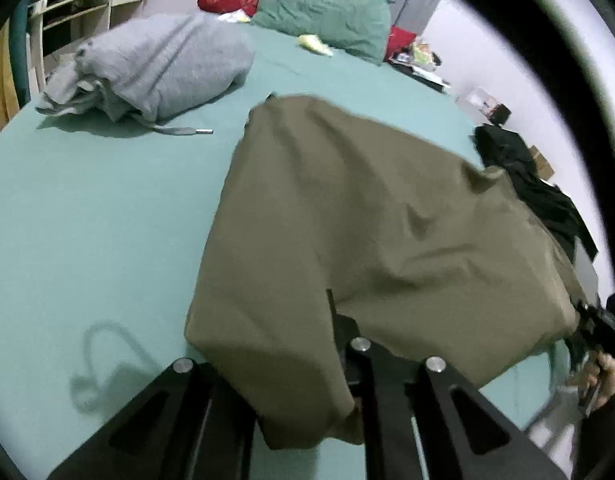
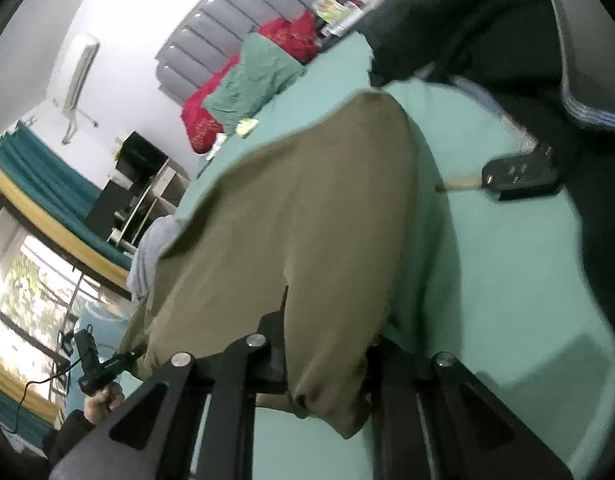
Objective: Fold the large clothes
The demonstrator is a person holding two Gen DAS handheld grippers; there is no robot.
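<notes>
Green sheets covered the bed (image 1: 107, 208), an olive garment (image 1: 347, 220) spread across them. Left gripper (image 1: 331, 364) clamped its near edge, and right gripper (image 2: 327, 360) pinched another edge.

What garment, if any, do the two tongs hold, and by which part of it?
Both hold the olive-green garment by its near edge: the left tongs pinch one near corner, the right tongs the other, above the green bed sheet.
</notes>
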